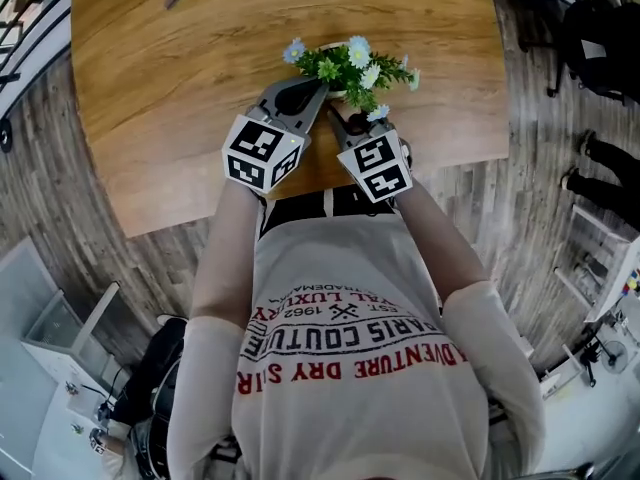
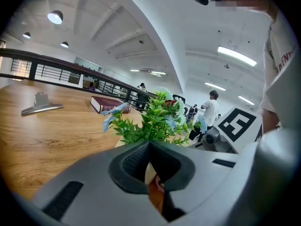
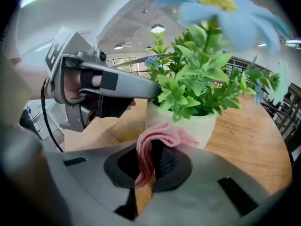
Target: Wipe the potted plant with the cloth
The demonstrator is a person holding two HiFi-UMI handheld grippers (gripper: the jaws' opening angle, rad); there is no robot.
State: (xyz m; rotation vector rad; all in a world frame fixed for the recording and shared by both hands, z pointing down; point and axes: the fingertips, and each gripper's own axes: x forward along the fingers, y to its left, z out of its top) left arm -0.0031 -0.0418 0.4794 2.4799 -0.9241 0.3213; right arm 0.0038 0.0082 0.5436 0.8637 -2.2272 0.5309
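Note:
A potted plant [image 1: 352, 66] with green leaves and pale blue and white flowers stands in a cream pot [image 3: 203, 126] near the front edge of the wooden table [image 1: 150, 88]. My right gripper [image 3: 153, 144] is shut on a pink cloth [image 3: 162, 135], and the cloth's bunched end lies against the pot's front wall. In the head view the right gripper [image 1: 346, 120] sits just below the plant. My left gripper [image 1: 319, 89] is shut, its tip [image 3: 151, 91] at the pot's rim on the left, under the leaves [image 2: 155, 122]. Whether it pinches the rim is hidden.
A dark red book [image 2: 106, 103] and a metal clip [image 2: 40, 105] lie farther back on the table. A railing runs behind the table. People [image 2: 211, 108] stand in the distance. The table's front edge [image 1: 200, 218] is close to my body.

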